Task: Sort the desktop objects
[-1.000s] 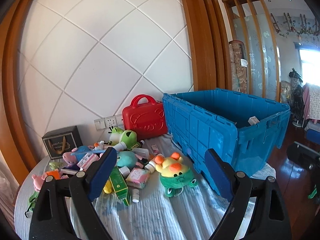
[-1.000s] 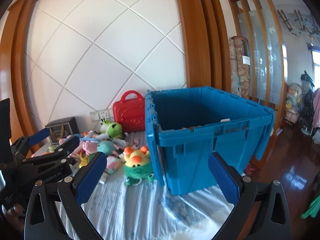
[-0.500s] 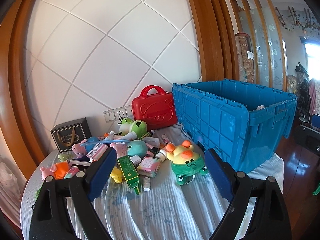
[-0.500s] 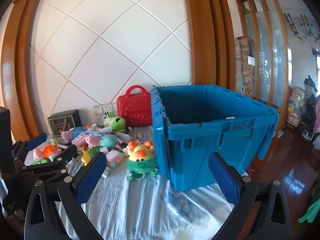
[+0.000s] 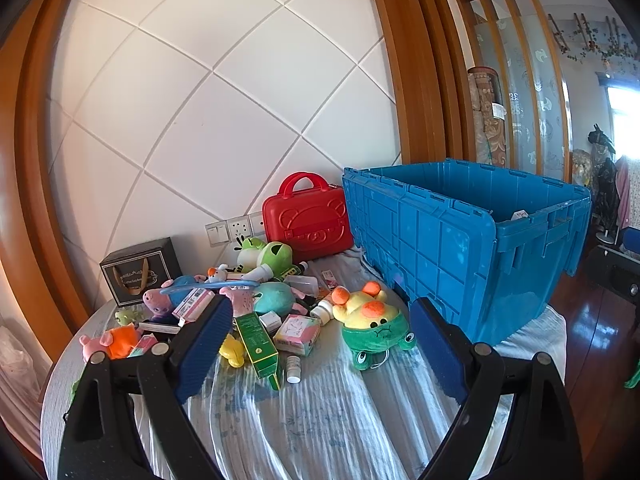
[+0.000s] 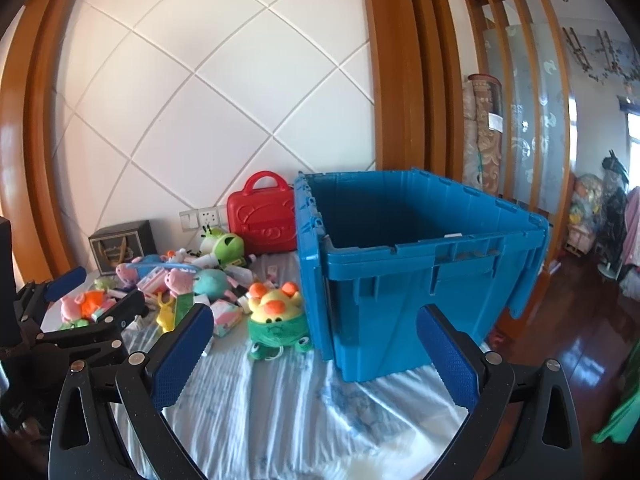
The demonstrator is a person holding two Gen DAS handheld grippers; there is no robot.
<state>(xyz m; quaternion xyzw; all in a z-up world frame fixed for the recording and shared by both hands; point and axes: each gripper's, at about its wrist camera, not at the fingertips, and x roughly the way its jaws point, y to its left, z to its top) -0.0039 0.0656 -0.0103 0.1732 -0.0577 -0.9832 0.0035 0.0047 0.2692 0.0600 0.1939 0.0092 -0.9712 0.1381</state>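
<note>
Now | left gripper (image 5: 320, 344) wide, empty | right gripper (image 6: 312, 344) wide, empty | blue crate (image 6: 420, 264) at table edge

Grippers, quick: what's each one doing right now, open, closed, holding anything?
Left gripper: open, holding nothing.
Right gripper: open, holding nothing.

The blue crate (image 6: 420, 272) walls hide most of its inside, the left gripper (image 6: 76, 292) is cut off by the right wrist view's left edge, and the box (image 5: 256, 338) labels are too small to read.
</note>
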